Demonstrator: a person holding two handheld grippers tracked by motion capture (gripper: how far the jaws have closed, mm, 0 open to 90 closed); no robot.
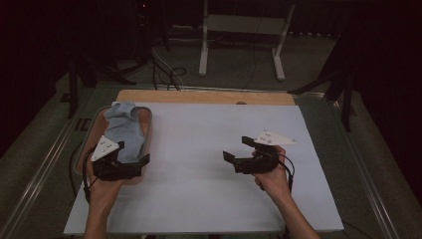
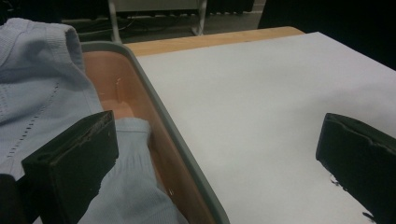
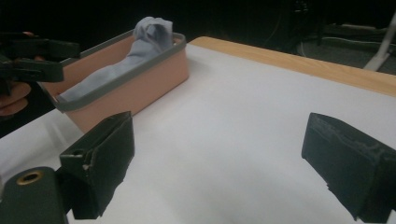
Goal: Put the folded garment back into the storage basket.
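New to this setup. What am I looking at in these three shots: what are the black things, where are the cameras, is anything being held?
No robot here: a person holds a hand-operated two-jaw gripper in each hand. The high view looks down from above the table: left gripper at the left, right gripper at the right. The other two pictures come from cameras riding on each gripper, so the black blocks at the bottom are that gripper's own jaws. On the white table sheet stands a pinkish bin with a grey rim, holding a light blue cloth. Both grippers stand open and hold nothing; the left one is at the bin's near end, over the cloth.
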